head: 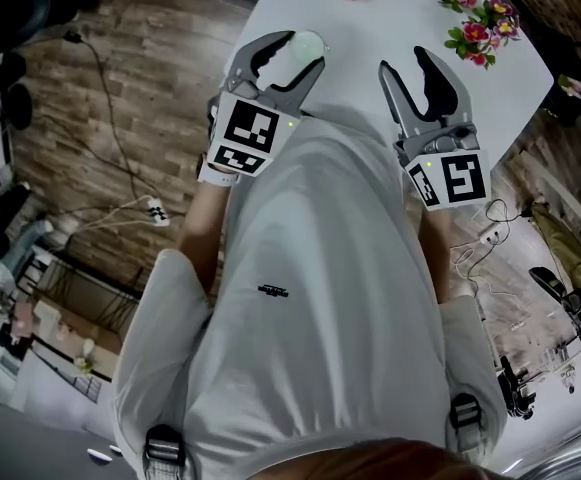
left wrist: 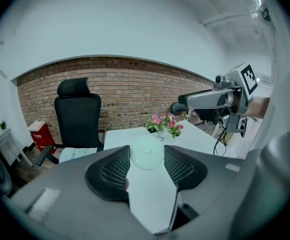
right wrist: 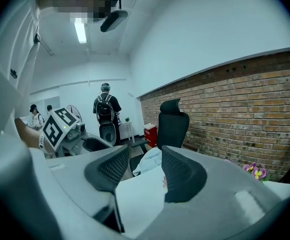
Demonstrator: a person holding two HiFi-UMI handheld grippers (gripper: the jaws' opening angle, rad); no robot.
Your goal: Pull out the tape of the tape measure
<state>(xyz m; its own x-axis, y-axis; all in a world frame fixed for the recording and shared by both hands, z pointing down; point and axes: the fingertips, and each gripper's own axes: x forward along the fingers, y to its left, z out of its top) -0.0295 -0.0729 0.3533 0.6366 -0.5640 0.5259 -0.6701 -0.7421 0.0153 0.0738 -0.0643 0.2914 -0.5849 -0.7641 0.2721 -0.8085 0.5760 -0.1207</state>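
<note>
Both empty | left hand-held gripper (head: pixel 292 53): jaws wide | right hand-held gripper (head: pixel 405 65): jaws wide

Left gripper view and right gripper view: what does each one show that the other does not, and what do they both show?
Only the left gripper view shows the round white tape measure. Only the right gripper view shows a person with a backpack standing far behind, and a ceiling light. Both show the white table, the brick wall, the black office chair, the pink flowers and the red box.
</note>
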